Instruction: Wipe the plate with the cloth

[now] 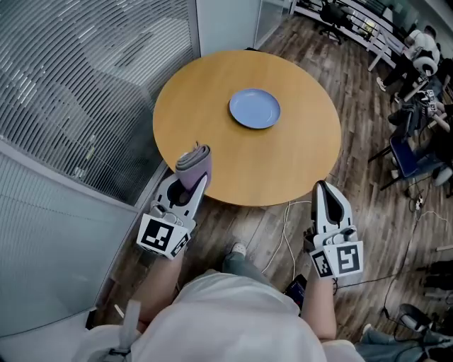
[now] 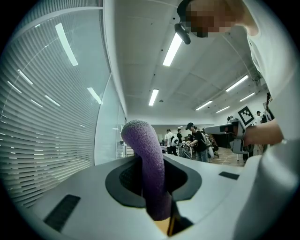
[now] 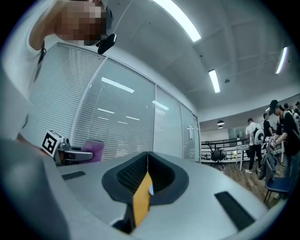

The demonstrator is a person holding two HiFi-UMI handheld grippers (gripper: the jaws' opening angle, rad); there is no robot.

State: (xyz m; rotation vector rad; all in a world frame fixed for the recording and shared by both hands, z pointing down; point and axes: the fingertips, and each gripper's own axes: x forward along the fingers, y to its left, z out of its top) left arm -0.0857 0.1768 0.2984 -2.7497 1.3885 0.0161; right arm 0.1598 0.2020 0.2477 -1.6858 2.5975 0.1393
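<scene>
Head view: both claws at the near counter edge, plate not yet reached.
Left claw (image 1: pixel 196 181) pinches the purple cloth (image 1: pixel 192 161) upright, ready for wiping; right claw (image 1: pixel 322 188) is closed on nothing. The blue plate (image 1: pixel 255 108) sits well beyond on the round counter (image 1: pixel 283 159); any dirt on it is too small to tell.

Round table (image 1: pixel 283 155) at centre, with the plate (image 1: pixel 255 108) on its far half. The left gripper (image 1: pixel 191 185) sits at the near left edge of the table, the cloth (image 1: pixel 192 162) standing up between its jaws. The right gripper (image 1: pixel 322 187) sits at the near right edge, well apart from the plate. A glass partition with blinds (image 1: pixel 85 92) stands left of the table. A cable (image 1: pixel 283 233) lies on the floor (image 1: pixel 368 212) between the grippers, and an office chair (image 1: pixel 331 14) stands behind the table, far right.
</scene>
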